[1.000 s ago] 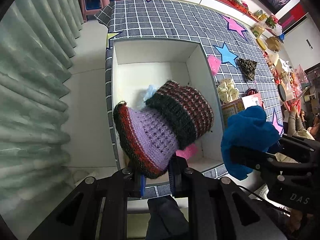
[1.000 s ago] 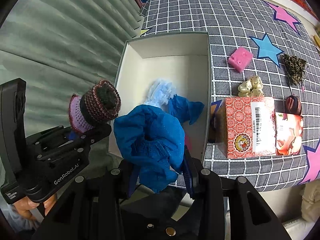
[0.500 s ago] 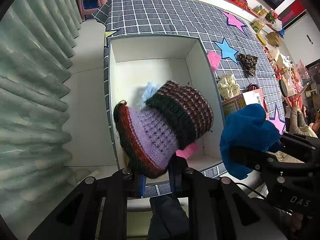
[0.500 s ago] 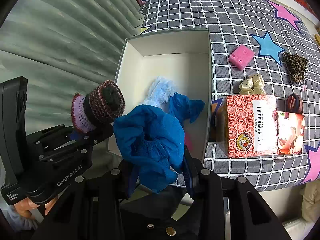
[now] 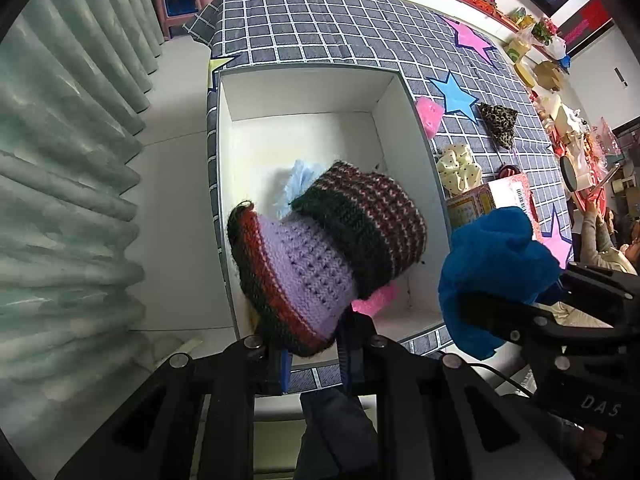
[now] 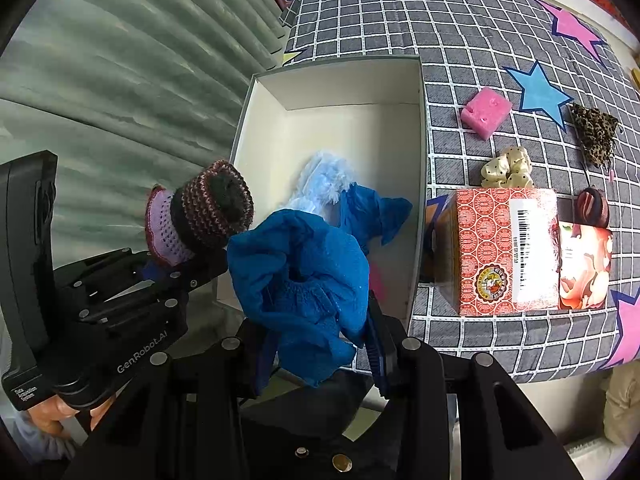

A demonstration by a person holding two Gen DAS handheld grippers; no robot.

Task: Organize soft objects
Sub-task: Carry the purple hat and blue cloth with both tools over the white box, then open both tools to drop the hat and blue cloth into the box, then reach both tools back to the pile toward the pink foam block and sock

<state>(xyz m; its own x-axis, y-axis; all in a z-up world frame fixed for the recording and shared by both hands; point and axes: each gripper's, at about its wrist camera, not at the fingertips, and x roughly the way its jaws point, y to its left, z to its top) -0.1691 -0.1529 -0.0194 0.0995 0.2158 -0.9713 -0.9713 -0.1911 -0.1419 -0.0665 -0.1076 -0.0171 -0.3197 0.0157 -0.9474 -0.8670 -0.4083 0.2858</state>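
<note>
Both claws clamped, left gripper [image 5: 312, 354] on a hat [image 5: 320, 256], right gripper [image 6: 320, 344] on blue cloth [image 6: 300, 280], above the half-filled box [image 6: 420, 160]; sponge [image 6: 486, 110] and scrunchie [image 6: 506, 168] remain on the table [image 6: 480, 32].

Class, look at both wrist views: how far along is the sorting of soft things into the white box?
Done: a pale blue fluffy item and a blue cloth lie in the white box.
In hand: the left hand-held gripper grips a knitted hat; the right hand-held gripper grips a blue fabric piece.
Left: pink sponge, cream scrunchie and leopard pouch remain on the table.
</note>
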